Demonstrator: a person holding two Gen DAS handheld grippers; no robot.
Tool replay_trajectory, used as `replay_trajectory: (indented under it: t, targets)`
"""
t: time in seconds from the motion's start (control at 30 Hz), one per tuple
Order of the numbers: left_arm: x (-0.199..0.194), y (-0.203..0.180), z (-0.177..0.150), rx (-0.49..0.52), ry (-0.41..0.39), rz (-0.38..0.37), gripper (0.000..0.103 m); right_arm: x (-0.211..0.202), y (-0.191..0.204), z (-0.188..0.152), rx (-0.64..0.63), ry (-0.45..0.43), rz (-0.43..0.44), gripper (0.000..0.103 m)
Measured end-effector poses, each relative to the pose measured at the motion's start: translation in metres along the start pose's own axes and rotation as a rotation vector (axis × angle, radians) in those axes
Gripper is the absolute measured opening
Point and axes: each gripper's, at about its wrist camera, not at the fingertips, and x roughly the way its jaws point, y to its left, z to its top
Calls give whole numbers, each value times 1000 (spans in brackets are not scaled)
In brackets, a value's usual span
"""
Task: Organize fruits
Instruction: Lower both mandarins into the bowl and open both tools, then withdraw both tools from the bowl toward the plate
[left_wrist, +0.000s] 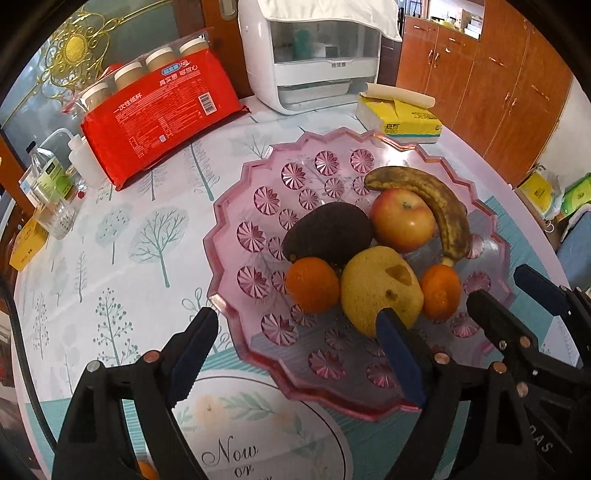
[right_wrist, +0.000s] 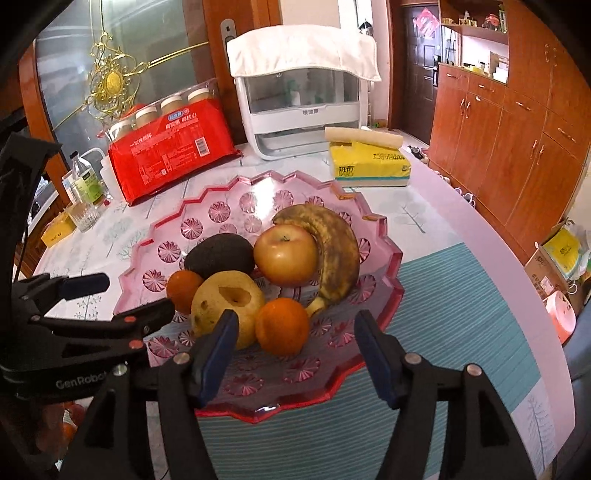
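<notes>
- The left gripper (left_wrist: 299, 332) is released, its jaws spread wide and holding nothing. It sits over the near-left rim of the pink tray (left_wrist: 236, 206); one fingertip lies beside the rim and the other in front of the pear (left_wrist: 380, 290).
- The right gripper (right_wrist: 295, 332) is also released and empty. Its fingers straddle the near part of the tray, with an orange (right_wrist: 282, 325) between them, further in.
- All fruit rests inside the pink tray, grouped toward the near-right side: pear, two oranges (second orange (left_wrist: 312, 284)), avocado (left_wrist: 328, 230), apple (left_wrist: 402, 219) and a browned banana (left_wrist: 428, 205) curved around the apple.
- The pear touches both oranges; the avocado lies behind the second orange.
- The tray stands on the desk (left_wrist: 140, 229), which carries a tree-print cover.
- Behind the tray: a red cup package (left_wrist: 159, 118), a white appliance (left_wrist: 314, 62) and a yellow tissue pack (left_wrist: 402, 118).
</notes>
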Motion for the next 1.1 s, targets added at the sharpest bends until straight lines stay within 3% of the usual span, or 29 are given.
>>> replay_trajectory:
  t: [1.1]
  targets:
    - [-65,18,-26,-48,-50,-9,87,-52,15,-4,5,-71,12,66]
